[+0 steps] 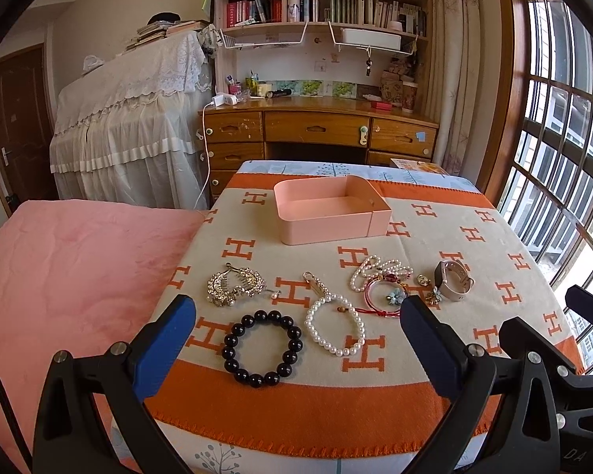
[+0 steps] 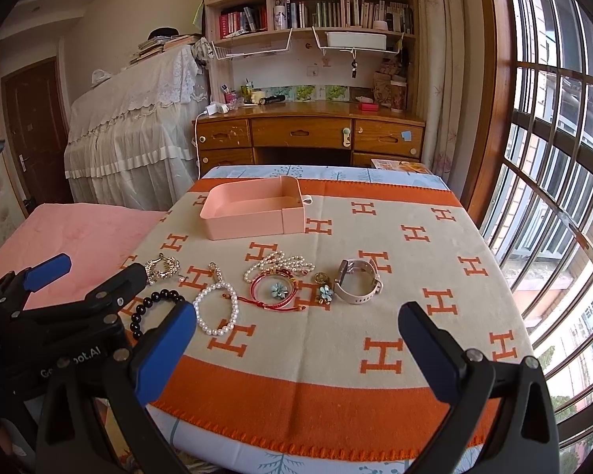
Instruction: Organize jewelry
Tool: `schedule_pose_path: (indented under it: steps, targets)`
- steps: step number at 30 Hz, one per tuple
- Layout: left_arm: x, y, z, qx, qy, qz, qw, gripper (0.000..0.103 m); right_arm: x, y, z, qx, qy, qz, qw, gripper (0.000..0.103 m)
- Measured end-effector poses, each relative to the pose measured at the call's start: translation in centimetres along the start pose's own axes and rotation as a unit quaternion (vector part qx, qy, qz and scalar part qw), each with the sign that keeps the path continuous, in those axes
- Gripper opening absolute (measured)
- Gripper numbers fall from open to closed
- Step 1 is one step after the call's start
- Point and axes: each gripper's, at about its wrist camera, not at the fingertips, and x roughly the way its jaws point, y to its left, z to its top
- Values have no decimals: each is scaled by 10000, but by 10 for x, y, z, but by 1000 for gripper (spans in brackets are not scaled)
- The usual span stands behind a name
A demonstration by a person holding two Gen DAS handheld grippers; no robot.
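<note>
An empty pink box [image 1: 328, 213] [image 2: 253, 211] stands at the far side of the orange-and-cream blanket [image 1: 474, 276]. In front of it lie a rhinestone hair comb [image 1: 235, 284], a black bead bracelet [image 1: 261, 348], a white pearl bracelet [image 1: 335, 326] [image 2: 216, 308], a pearl strand [image 1: 379, 270], a red cord bracelet [image 1: 385, 296] [image 2: 274, 290], small flower charms and a beige watch [image 1: 453, 279] [image 2: 356, 281]. My left gripper [image 1: 298, 316] hangs open above the black and pearl bracelets. My right gripper [image 2: 296, 322] is open, near the watch, holding nothing.
A pink bedspread [image 1: 71, 276] lies left of the blanket. Behind stand a wooden desk [image 1: 316, 126] with bookshelves and a lace-covered piece of furniture [image 1: 130, 118]. A barred window [image 1: 565, 138] runs along the right. The left gripper's body [image 2: 59, 316] fills the right wrist view's lower left.
</note>
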Motion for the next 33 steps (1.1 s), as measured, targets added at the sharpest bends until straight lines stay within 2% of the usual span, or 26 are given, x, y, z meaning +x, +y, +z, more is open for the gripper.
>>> schedule_pose_path:
  steps: [20,33]
  targets:
    - [-9,-1,-5,-27,-27,87,10000,102,-7,-1,-9,28,-2,117,9999,103]
    - [0,1,-3,-60,97,113,9999,102,4,-2,-4,26,77,218,9997,103]
